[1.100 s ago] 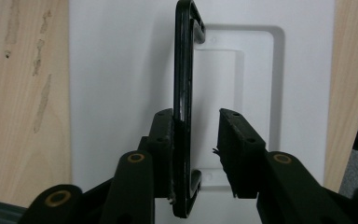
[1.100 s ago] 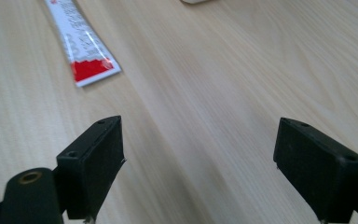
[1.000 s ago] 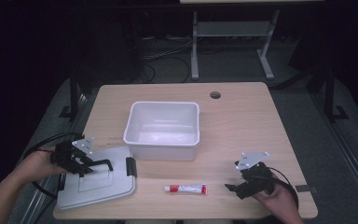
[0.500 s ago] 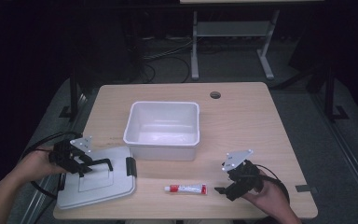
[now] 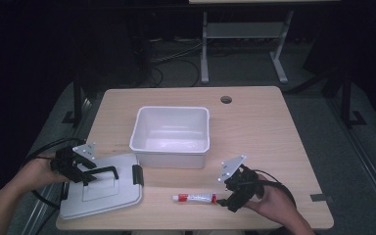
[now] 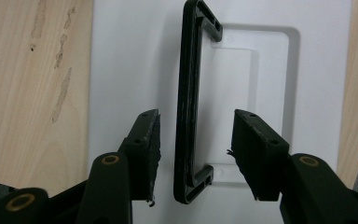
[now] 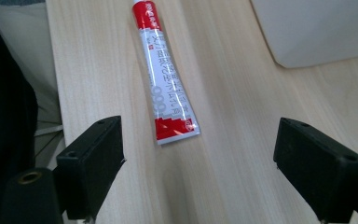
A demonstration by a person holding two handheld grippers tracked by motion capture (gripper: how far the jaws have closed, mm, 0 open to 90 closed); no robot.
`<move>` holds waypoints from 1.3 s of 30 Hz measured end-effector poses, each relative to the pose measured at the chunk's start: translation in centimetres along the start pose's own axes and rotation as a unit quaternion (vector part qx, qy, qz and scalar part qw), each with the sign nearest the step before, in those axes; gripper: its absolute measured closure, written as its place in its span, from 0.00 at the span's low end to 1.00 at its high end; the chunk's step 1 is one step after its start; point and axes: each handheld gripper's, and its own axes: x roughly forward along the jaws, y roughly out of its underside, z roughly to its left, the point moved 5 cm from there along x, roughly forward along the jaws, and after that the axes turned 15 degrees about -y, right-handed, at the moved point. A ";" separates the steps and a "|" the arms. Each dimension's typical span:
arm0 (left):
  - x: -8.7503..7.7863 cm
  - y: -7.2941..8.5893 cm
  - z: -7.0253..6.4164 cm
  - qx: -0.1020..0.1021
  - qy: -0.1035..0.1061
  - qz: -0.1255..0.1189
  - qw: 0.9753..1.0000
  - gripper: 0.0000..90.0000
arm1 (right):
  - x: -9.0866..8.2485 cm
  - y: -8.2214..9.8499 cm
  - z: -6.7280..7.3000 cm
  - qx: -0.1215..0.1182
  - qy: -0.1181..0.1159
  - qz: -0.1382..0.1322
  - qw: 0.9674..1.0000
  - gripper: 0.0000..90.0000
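A white bin lid (image 5: 103, 196) (image 6: 135, 70) lies flat at the table's front left, with a black handle (image 5: 105, 171) (image 6: 189, 93) on top. My left gripper (image 5: 85, 176) (image 6: 196, 123) is open and straddles the near end of that handle. Its jaws have just been opening, and neither pad touches the handle between them. A red and white tube (image 5: 194, 198) (image 7: 163, 79) lies on the wood near the front edge. My right gripper (image 5: 227, 198) (image 7: 200, 128) stands wide open just behind the tube's flat crimped end, holding nothing.
An empty white bin (image 5: 171, 107) sits mid-table, its corner (image 7: 307, 32) to the right of the tube in the right gripper view. The wooden table (image 5: 254, 132) has a cable hole (image 5: 226, 100) at the back. Cables trail off both front corners.
My right gripper has moved left along the front edge, up to the tube's end. The left hand has stayed over the lid handle.
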 end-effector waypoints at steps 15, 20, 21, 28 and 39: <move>-0.1 0.2 0.1 -0.002 -0.002 0.001 1.000 0.54 | 1.6 -2.5 0.4 -0.029 -0.029 0.049 0.998 0.18; -0.1 0.3 0.1 -0.003 -0.002 0.000 1.000 0.53 | 2.3 -3.2 0.5 -0.038 -0.037 0.063 0.997 0.19; -0.2 0.4 0.1 -0.005 -0.003 0.000 1.000 0.53 | 2.4 -3.3 0.6 -0.037 -0.038 0.066 0.996 0.19; -0.2 0.4 0.2 -0.007 -0.002 0.000 1.000 0.53 | 3.5 -4.2 0.6 -0.046 -0.055 0.087 0.994 0.23; -0.1 0.4 0.2 -0.008 -0.003 -0.002 1.000 0.52 | 4.4 -5.5 0.4 -0.054 -0.064 0.105 0.991 0.26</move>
